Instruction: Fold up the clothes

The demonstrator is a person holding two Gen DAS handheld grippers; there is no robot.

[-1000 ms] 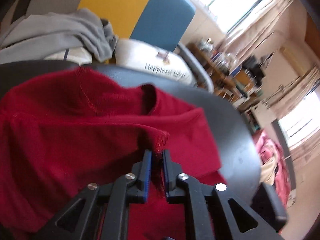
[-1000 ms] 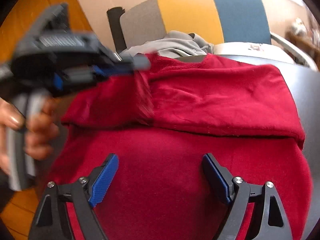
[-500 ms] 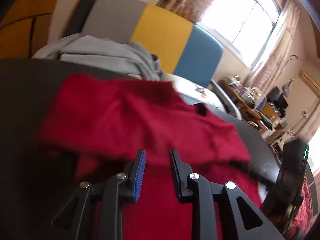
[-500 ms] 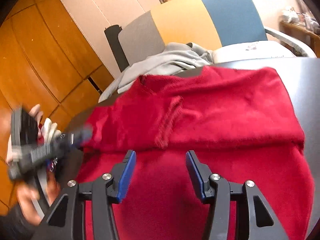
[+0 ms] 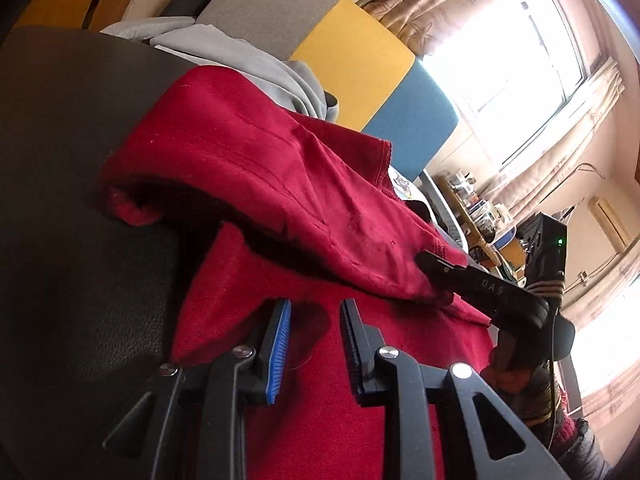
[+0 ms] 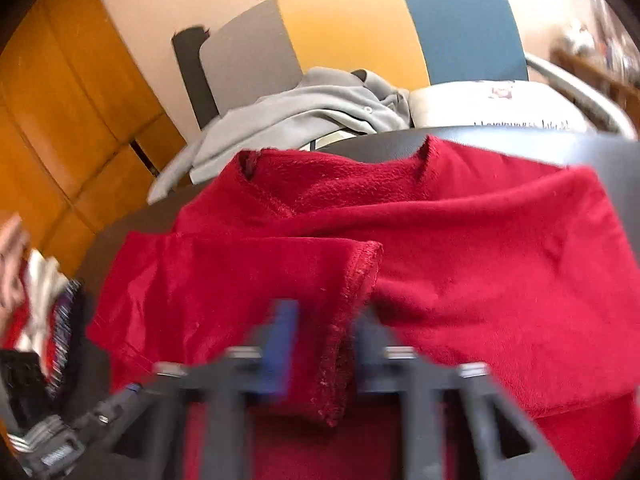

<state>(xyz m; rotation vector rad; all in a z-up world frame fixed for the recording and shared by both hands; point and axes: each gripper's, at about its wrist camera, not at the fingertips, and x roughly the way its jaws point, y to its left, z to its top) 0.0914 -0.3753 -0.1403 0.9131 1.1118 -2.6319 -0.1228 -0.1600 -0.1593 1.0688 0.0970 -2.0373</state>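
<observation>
A red sweater (image 5: 260,168) (image 6: 480,240) lies partly folded on a dark table (image 5: 60,160), with a sleeve laid across its body. In the right wrist view, which is blurred, my right gripper (image 6: 326,332) is shut on the sleeve cuff (image 6: 360,272), and the hemmed edge fills the gap between its fingers. From the left wrist view, the right gripper (image 5: 430,266) meets the folded sleeve at its edge. My left gripper (image 5: 314,320) is open just above the sweater's lower body, with nothing between its fingers.
A grey garment (image 6: 312,112) is heaped on a grey, yellow and blue chair (image 6: 340,28) behind the table, beside a white printed cushion (image 6: 500,108). Wooden panels stand at the left. A hand (image 5: 508,364) holds the right gripper.
My left gripper let go of the sleeve cuff and drew back toward the table's left side. My right gripper narrowed from wide open and closed on the cuff.
</observation>
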